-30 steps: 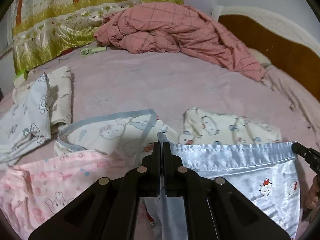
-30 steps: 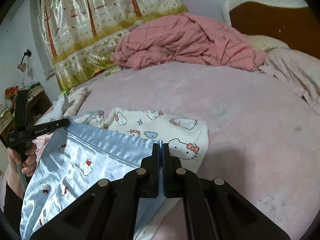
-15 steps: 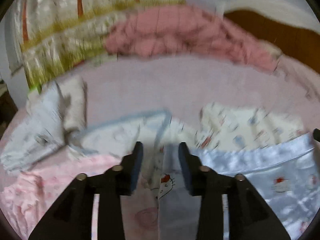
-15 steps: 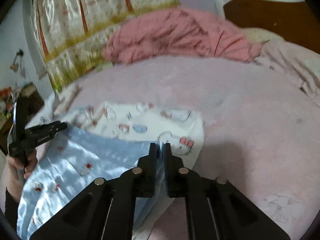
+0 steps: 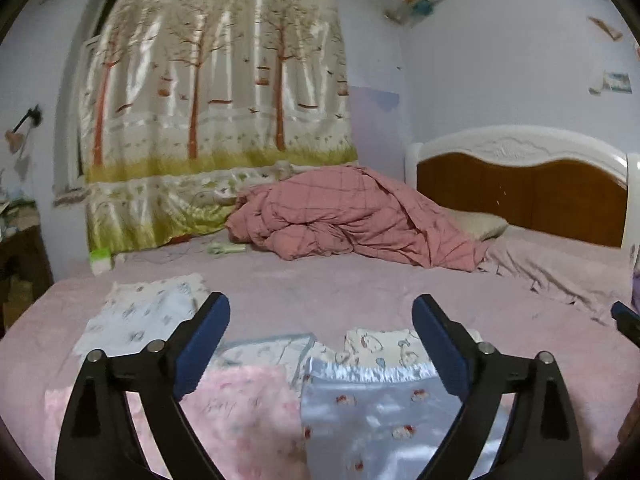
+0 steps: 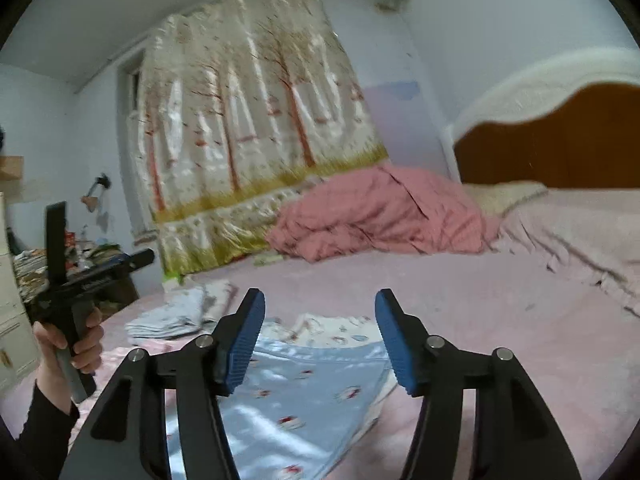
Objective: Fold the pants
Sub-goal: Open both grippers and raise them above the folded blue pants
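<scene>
The light blue satin pants (image 5: 380, 420) with small cat prints lie flat on the pink bed, shiny waistband toward the far side. They also show in the right wrist view as the blue pants (image 6: 304, 392). My left gripper (image 5: 320, 312) hovers above them, its jaws opening wide with nothing between them. My right gripper (image 6: 320, 304) is also raised over the pants, its jaws opening and empty. A hand (image 6: 68, 344) holds the left gripper (image 6: 132, 260) at the left of the right wrist view. The right gripper's tip (image 5: 626, 320) shows at the right edge.
A pink garment (image 5: 240, 412) lies left of the pants, with a white cat-print cloth (image 5: 380, 344) behind them. Folded clothes (image 5: 148, 316) sit at the left. A crumpled pink checked duvet (image 5: 352, 216) and wooden headboard (image 5: 520, 192) fill the far side. A tree-print curtain (image 5: 216, 120) hangs behind.
Both grippers let go of the blue pants' waistband, opened and rose up and back. The pants now lie on the bed beneath them.
</scene>
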A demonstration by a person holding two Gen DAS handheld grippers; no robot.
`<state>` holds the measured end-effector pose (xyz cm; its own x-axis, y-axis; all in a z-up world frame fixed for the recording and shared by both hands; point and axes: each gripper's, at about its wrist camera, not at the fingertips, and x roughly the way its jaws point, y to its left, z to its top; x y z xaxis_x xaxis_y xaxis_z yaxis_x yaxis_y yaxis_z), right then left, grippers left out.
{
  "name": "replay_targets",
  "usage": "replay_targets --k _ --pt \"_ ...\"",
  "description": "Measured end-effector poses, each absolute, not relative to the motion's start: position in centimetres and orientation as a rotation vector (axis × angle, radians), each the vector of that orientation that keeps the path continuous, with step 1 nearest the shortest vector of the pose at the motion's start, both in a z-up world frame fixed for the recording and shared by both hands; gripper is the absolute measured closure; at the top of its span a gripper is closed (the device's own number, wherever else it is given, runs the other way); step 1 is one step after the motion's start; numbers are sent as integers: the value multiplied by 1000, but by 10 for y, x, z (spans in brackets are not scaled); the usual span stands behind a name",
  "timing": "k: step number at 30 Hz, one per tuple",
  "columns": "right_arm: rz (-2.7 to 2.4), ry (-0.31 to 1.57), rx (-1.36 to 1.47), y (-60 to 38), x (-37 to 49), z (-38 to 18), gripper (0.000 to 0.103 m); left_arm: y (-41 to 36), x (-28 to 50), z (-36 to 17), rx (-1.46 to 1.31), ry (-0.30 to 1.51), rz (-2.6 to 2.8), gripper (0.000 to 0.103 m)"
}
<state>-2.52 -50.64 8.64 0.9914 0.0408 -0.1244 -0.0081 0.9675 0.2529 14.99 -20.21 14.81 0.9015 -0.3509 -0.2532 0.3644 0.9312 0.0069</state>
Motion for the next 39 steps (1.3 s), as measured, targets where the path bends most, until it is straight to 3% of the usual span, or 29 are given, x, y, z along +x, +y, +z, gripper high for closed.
replay_targets --k 3,10,23,28,32,39 --pt "60 74 251 -485 -65 102 30 -179 116 150 54 243 -367 10" --pt "-75 37 152 -427 -136 94 29 -157 42 123 135 236 -387 9" --pt "-102 346 297 -380 -130 6 29 -131 18 17 -1 563 -434 10" --pt "-65 433 392 -377 -127 -26 29 -123 16 -11 -58 673 -467 22" --pt "-74 446 353 -383 -116 -18 29 -133 19 -8 7 673 -460 22" --pt "16 373 372 -449 -76 39 29 -143 63 47 41 585 -465 22"
